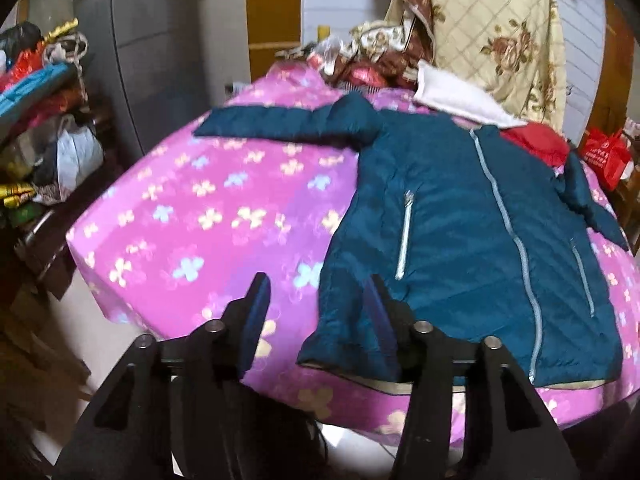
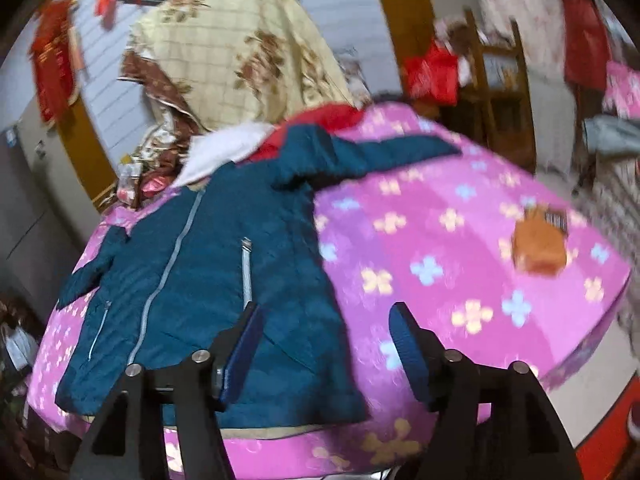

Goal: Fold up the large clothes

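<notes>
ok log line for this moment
jacket flat, unfolded on pink bedspread | left gripper open, empty | right gripper open, empty | both above hem

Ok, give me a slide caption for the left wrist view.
Open left gripper hovers above the hem of a teal jacket spread flat on a pink floral bedsheet.

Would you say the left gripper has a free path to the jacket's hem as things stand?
Probably yes: the left gripper is open just short of the hem of the jacket, which lies flat on the bed, with nothing between them.
</notes>
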